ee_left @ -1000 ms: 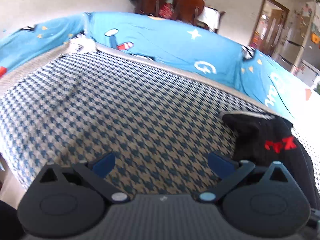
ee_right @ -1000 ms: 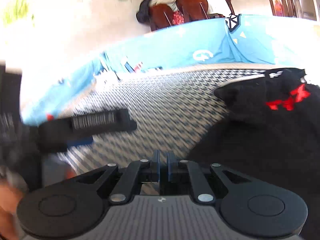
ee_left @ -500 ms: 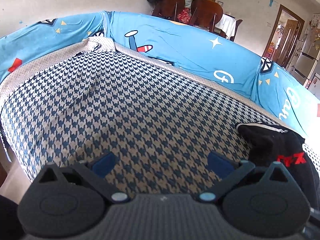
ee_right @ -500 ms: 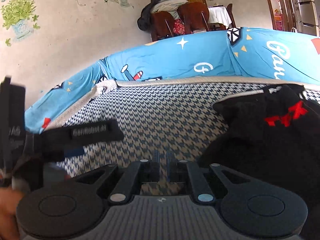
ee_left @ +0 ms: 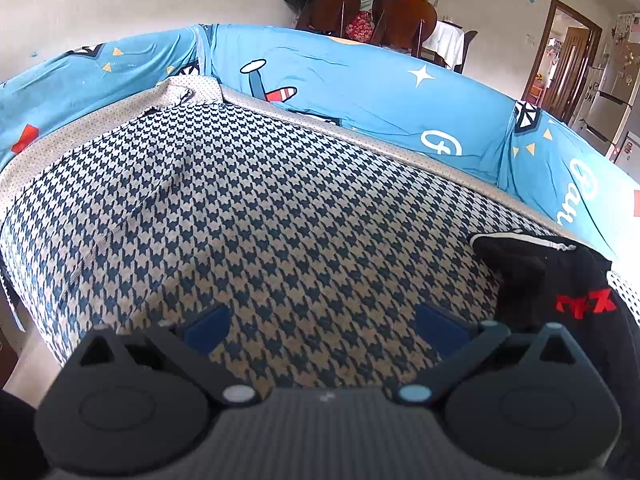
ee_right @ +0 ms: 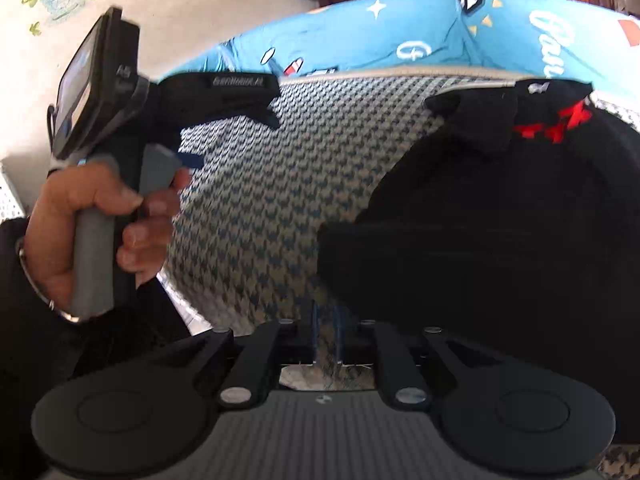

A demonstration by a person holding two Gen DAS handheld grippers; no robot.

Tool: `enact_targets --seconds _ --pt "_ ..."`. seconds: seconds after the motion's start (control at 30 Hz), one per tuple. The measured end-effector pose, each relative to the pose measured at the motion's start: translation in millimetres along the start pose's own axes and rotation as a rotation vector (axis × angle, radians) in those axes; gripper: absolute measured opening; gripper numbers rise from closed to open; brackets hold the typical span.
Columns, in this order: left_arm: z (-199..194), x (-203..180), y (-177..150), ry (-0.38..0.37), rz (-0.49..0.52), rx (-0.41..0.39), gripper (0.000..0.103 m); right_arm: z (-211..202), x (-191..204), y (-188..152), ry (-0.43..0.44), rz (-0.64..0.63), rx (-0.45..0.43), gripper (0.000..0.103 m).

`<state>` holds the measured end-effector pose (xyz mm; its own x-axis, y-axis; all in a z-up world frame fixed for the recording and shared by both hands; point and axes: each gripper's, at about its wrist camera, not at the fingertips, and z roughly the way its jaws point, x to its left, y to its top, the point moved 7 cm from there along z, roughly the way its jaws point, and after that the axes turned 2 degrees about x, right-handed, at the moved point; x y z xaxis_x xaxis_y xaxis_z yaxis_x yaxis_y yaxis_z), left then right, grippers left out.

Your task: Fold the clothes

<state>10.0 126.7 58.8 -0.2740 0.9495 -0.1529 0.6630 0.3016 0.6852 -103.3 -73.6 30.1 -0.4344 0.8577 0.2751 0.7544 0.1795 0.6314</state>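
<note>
One black fleece garment with red lettering (ee_right: 500, 216) runs from my six toward two o'clock; my right claw (ee_right: 326, 340) is pinched together empty, left claw (ee_left: 324, 322) apart.

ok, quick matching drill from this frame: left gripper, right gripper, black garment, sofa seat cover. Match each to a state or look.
Column one:
1. left gripper
2. right gripper
3. black garment with red lettering
4. houndstooth sofa seat cover

Column two:
A. blue-and-beige check pattern
B. jaws wide apart, nothing between them
C. lies crumpled on the seat
D. jaws nearly together

Pairs: 1-B, 2-D, 3-C, 4-A
</note>
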Motion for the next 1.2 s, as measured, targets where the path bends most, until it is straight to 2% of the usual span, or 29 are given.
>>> enact_targets --seconds 0.07,0.2,0.3,0.5,0.67,0.9,0.93,0.97,1.0,1.03,1.1,1.13,1.2 --pt "1 -1 -2 0.003 0.006 0.005 0.103 7 5 -3 -0.009 -0.036 0.012 0.011" --pt "4 -1 -4 0.004 0.008 0.013 0.103 21 0 3 -0.116 -0.087 -0.028 0.011" --pt "5 -2 -5 0.002 0.01 0.019 0.103 31 -10 10 -0.169 -0.085 -0.043 0.021" --pt "6 -7 -7 -0.004 0.027 0.023 0.103 46 -30 20 -0.15 0.008 -0.05 0.034" --pt "6 -10 -8 -0.007 0.034 0.023 0.103 51 -31 24 -0.205 -0.004 -0.076 0.042" --pt "7 -12 -8 -0.006 0.044 0.025 0.103 65 -36 33 -0.282 0.049 -0.092 0.041" --pt "7 -12 -8 -0.006 0.044 0.025 0.103 66 -36 33 -0.305 0.035 -0.095 0.039" --pt "7 -12 -8 -0.006 0.044 0.024 0.103 67 -37 33 -0.333 0.024 -0.099 0.03" --pt "6 -11 -7 -0.007 0.042 0.023 0.103 67 -37 33 -0.348 0.021 -0.103 0.026" --pt "6 -11 -7 -0.007 0.04 0.021 0.103 66 -37 33 -0.353 0.023 -0.107 0.025" --pt "4 -9 -5 -0.009 0.034 0.017 0.103 63 -35 34 -0.343 0.019 -0.105 0.015" --pt "4 -9 -4 -0.01 0.031 0.015 0.103 60 -32 35 -0.323 0.014 -0.098 0.015" --pt "0 -6 0 -0.014 0.021 0.001 0.103 53 -18 38 -0.232 0.003 -0.093 0.014"
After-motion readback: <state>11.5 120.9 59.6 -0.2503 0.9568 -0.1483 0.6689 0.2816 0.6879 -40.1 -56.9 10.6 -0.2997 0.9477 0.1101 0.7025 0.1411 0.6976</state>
